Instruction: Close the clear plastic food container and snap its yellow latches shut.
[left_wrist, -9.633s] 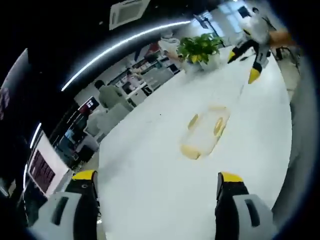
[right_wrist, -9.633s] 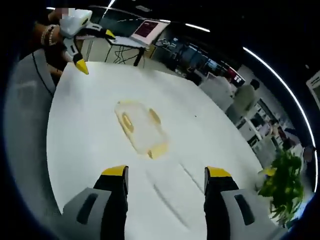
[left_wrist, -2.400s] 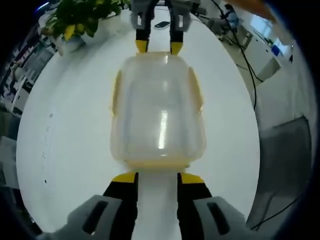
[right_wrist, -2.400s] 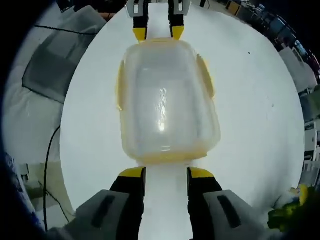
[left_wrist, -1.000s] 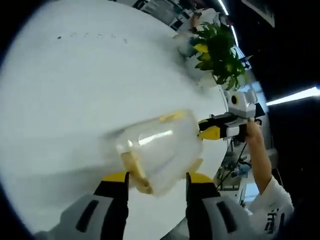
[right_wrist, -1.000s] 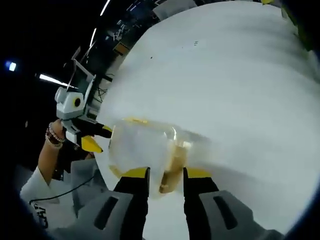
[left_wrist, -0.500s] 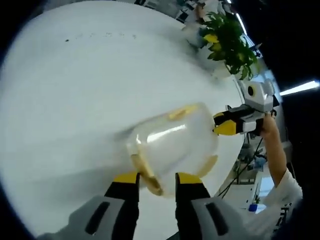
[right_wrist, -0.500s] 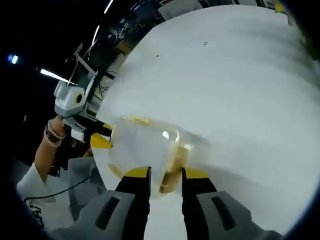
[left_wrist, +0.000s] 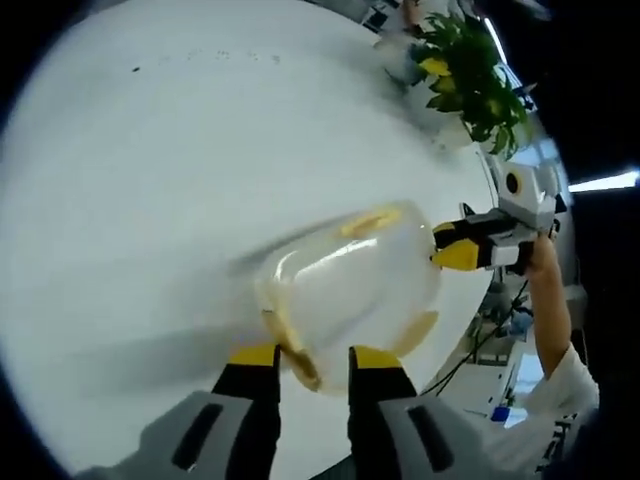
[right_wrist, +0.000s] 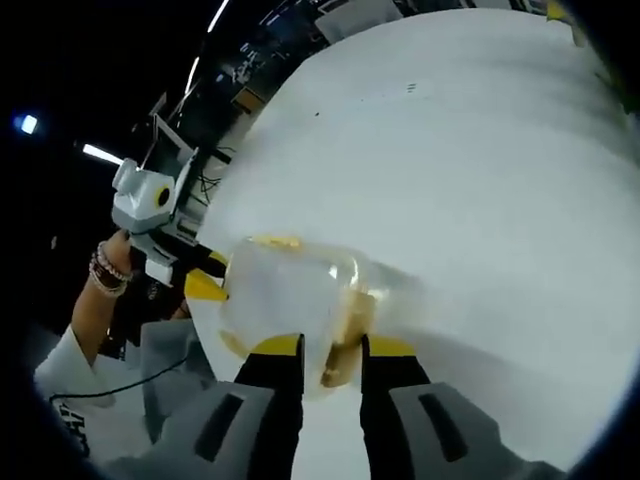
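Observation:
The clear plastic container (left_wrist: 350, 285) with its lid on is held between my two grippers, one at each short end. In the left gripper view my left gripper (left_wrist: 312, 358) is shut on the near yellow end latch (left_wrist: 297, 358), and my right gripper (left_wrist: 462, 247) pinches the far end. In the right gripper view my right gripper (right_wrist: 332, 347) is shut on its own yellow end latch (right_wrist: 340, 362) of the container (right_wrist: 285, 290), with the left gripper (right_wrist: 205, 283) at the opposite end. A yellow side latch (left_wrist: 368, 221) lies flat along the upper edge.
The white round table (left_wrist: 150, 150) lies beneath the container. A potted green plant (left_wrist: 468, 68) stands at the table's far edge. A person's hand (left_wrist: 545, 262) and white sleeve (left_wrist: 545, 395) hold the right gripper; a wrist with a bracelet (right_wrist: 103, 270) holds the left.
The left gripper's jaws have drawn closer together on the end latch. The container has shifted slightly in the left gripper view; the right gripper keeps its pinch.

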